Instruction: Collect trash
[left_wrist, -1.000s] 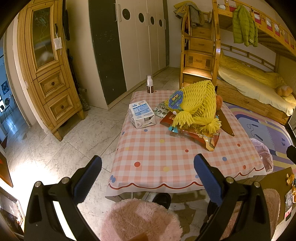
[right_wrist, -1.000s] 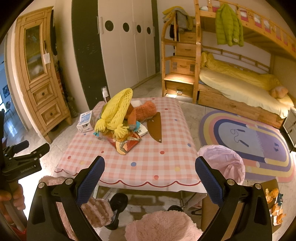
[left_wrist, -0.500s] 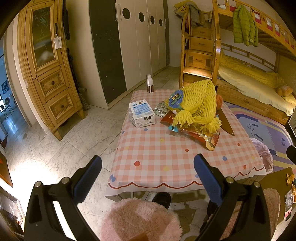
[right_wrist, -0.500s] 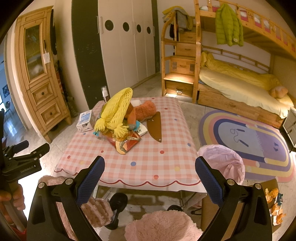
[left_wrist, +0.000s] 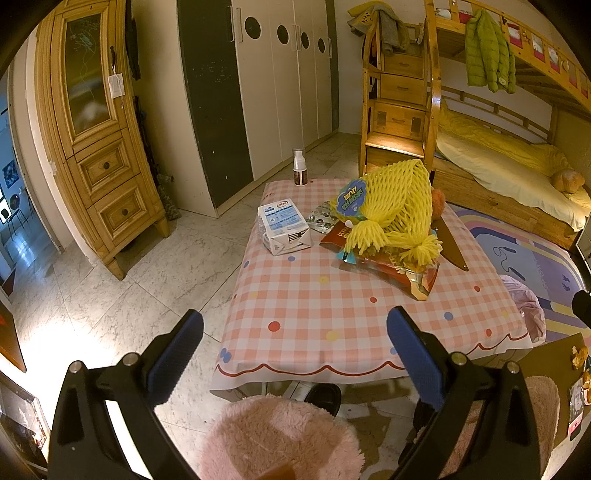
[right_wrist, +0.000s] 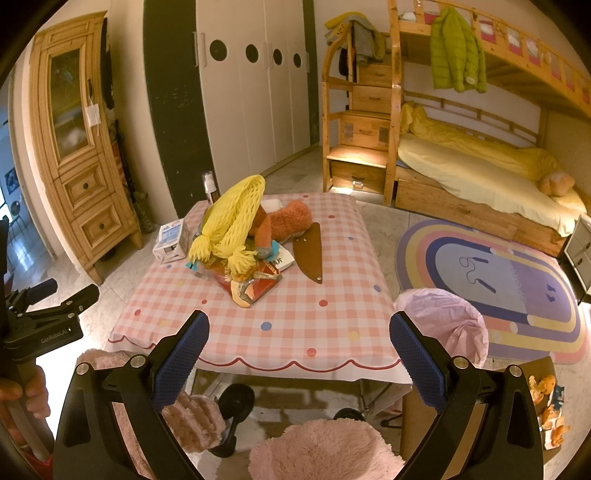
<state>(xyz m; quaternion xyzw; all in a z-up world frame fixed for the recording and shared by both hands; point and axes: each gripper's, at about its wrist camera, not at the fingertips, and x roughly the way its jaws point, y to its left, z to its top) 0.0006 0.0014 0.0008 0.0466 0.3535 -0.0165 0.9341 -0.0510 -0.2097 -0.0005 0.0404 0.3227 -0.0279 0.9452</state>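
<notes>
A low worktop (left_wrist: 332, 306) covered in a pink-and-white checked cloth with coloured dots stands on a pale marble floor in a bedroom. Both grippers hover short of its near edge, over fluffy pink stools, and hold nothing. The left gripper (left_wrist: 294, 347) has its blue-padded fingers spread wide, and so does the right gripper (right_wrist: 299, 345).

The trash lies in a heap toward the far half of the worktop. A yellow foam fruit net (left_wrist: 391, 210) with frayed tassel ends is draped over a red and gold foil snack bag (left_wrist: 402, 273). A small blue round-edged wrapper (left_wrist: 352, 195) leans on the net's far-left side. Just left of the heap lies a silvery blister pack (left_wrist: 323, 220), and beside that, near the left edge, a white and blue carton (left_wrist: 283, 226) lies on its side. A small white-capped brown bottle (left_wrist: 299, 171) stands upright at the far-left corner. A brown leather-like pointed sheath (right_wrist: 309, 252) lies flat toward the right edge, touching an orange plush toy (right_wrist: 286, 223) behind the net.

A bin lined with a pink plastic bag (right_wrist: 443, 325) stands on the floor just beside the worktop's near-right corner.
</notes>
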